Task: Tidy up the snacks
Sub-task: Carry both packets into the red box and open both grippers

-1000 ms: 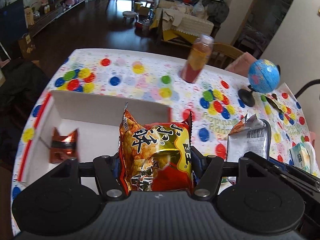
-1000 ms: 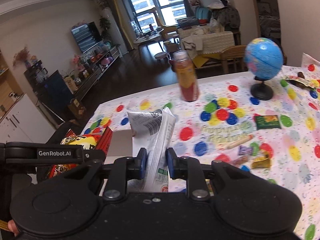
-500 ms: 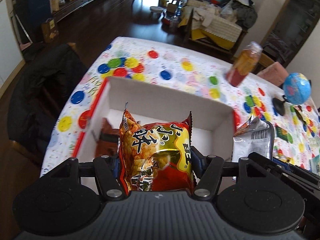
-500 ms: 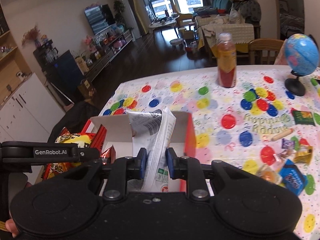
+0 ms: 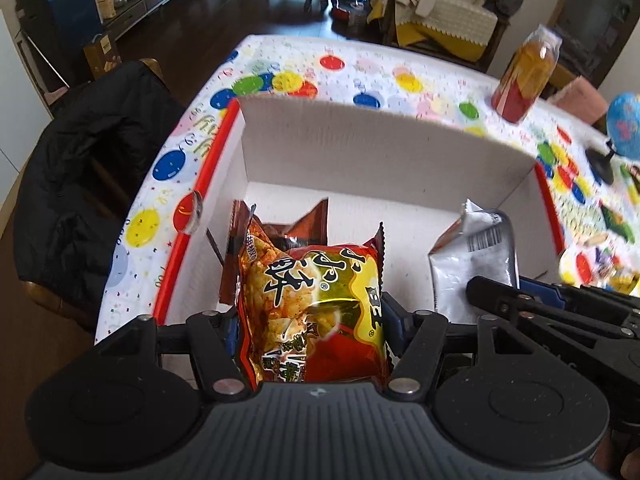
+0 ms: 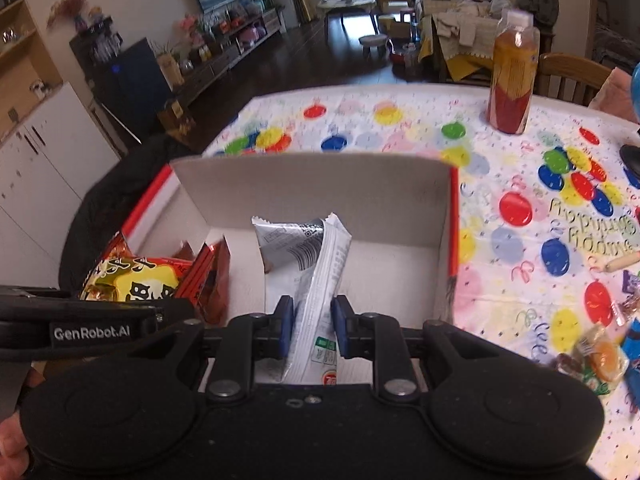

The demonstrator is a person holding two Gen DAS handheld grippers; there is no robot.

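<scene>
My left gripper [image 5: 312,320] is shut on a red and yellow snack bag [image 5: 312,300] and holds it over the near left part of a white cardboard box with red edges [image 5: 360,148]. My right gripper [image 6: 309,326] is shut on a silver snack packet [image 6: 316,280] and holds it over the box [image 6: 312,184] on the right side. A brown-red packet [image 5: 280,232] lies inside the box behind the red and yellow bag. The silver packet [image 5: 476,256] also shows in the left wrist view, and the red and yellow bag [image 6: 132,280] in the right wrist view.
The box sits on a table with a balloon-print cloth [image 6: 520,200]. A juice bottle [image 6: 512,80] and a small globe [image 5: 622,128] stand at the back right. Several loose sweets [image 6: 600,356] lie to the right. A chair with a black coat [image 5: 76,184] stands at the left.
Both grippers have moved left and forward with their packets, from beside the box to above its inside. The box now fills the middle of both views.
</scene>
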